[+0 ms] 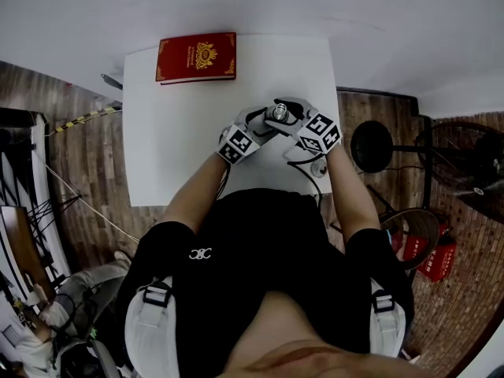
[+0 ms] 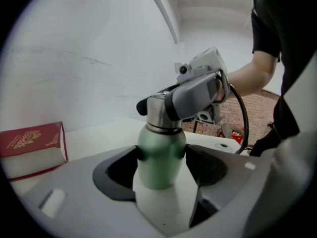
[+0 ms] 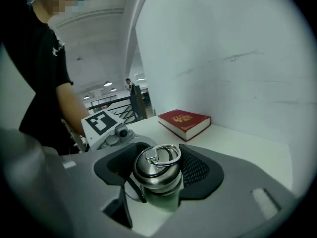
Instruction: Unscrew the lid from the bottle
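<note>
- Left gripper view: the left claw [image 2: 162, 165] is clamped on the green body of the bottle [image 2: 159, 143]. Its dark pads press the body from both sides below the steel shoulder. The bottle stands upright in the lower middle of the frame.
- Right gripper view: the right claw [image 3: 159, 170] is closed around the steel lid [image 3: 154, 168] at the centre of the frame. Its pads appear to meet the lid's side wall on the left and on the right. A wire ring [image 3: 166, 155] lies flat on top of the lid.
- Head view: the bottle stands on the white bench [image 1: 181, 124], just right of the frame's centre, between the two claws. A red book [image 1: 197, 57] lies well apart, at the bench's upper edge.
- Handling, as a judgement: the bottle looks like metal, so it is stiff and should not dent under a firm squeeze. Its painted body and brushed lid both look smooth, so the main risk is that it spins inside the pads, not that it breaks.
- I cannot tell whether it is filled, so its weight is uncertain.
- Where to hold: the body at its widest part, as the left claw has it. Take the lid by its round side wall, not by the ring, which looks loose and would give no purchase for turning.
</note>
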The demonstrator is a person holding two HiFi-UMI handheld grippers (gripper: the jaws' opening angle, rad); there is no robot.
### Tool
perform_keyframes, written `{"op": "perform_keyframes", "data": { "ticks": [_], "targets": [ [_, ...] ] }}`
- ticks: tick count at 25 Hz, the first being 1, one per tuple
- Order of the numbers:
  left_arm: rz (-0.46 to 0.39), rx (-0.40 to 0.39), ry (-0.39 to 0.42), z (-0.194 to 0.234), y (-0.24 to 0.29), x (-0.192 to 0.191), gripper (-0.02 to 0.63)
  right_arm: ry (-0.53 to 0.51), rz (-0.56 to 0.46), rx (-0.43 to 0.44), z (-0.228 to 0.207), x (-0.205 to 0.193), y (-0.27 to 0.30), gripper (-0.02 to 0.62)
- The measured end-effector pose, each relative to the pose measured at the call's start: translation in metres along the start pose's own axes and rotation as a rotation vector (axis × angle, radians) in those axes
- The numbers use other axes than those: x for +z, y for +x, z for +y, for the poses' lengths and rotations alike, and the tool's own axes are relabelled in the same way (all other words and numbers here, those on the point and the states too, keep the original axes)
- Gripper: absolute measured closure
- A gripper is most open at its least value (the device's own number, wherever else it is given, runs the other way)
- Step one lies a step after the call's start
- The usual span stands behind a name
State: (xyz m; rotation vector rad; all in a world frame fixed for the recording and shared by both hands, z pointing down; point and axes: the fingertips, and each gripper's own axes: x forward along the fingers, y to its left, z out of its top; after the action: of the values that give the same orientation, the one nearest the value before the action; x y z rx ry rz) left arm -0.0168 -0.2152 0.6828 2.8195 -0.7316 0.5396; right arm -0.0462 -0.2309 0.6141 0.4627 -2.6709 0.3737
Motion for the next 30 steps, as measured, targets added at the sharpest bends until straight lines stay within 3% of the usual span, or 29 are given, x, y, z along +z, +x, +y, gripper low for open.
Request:
{"op": "perform_keyframes", "data": {
  "ticks": [2, 5, 11, 16, 21, 27, 30],
  "targets": [
    [0.001, -0.002, -0.003, 0.0, 0.001, 0.0, 0.247, -0.077, 0.056, 0.077, 0.005, -0.001, 0.002, 0.327],
    [0.002, -0.003, -0.002, 0.0, 0.001, 0.0, 0.247, -0.124, 0.082, 0.117, 0.008, 0.003, 0.002, 0.328],
    [0.004, -0.002, -0.002, 0.0, 0.0, 0.0, 0.247, -0.044, -0.07, 0.05, 0.004, 0.037, -0.017, 0.327],
    [0.014, 0.015, -0.019, 0.001, 0.0, -0.001, 0.245, 0.016, -0.174, -0.069, 0.001, 0.054, -0.038, 0.327],
    [0.022, 0.081, -0.032, 0.002, -0.007, 0.002, 0.245, 0.07, -0.264, -0.259, -0.011, 0.066, -0.065, 0.327],
    [-0.088, 0.187, 0.014, -0.001, -0.054, 0.047, 0.254, 0.084, -0.346, -0.419, -0.028, 0.087, -0.101, 0.327],
    [-0.156, 0.3, -0.034, 0.015, -0.09, 0.078, 0.329, 0.089, -0.392, -0.5, -0.038, 0.099, -0.12, 0.327]
  ]
}}
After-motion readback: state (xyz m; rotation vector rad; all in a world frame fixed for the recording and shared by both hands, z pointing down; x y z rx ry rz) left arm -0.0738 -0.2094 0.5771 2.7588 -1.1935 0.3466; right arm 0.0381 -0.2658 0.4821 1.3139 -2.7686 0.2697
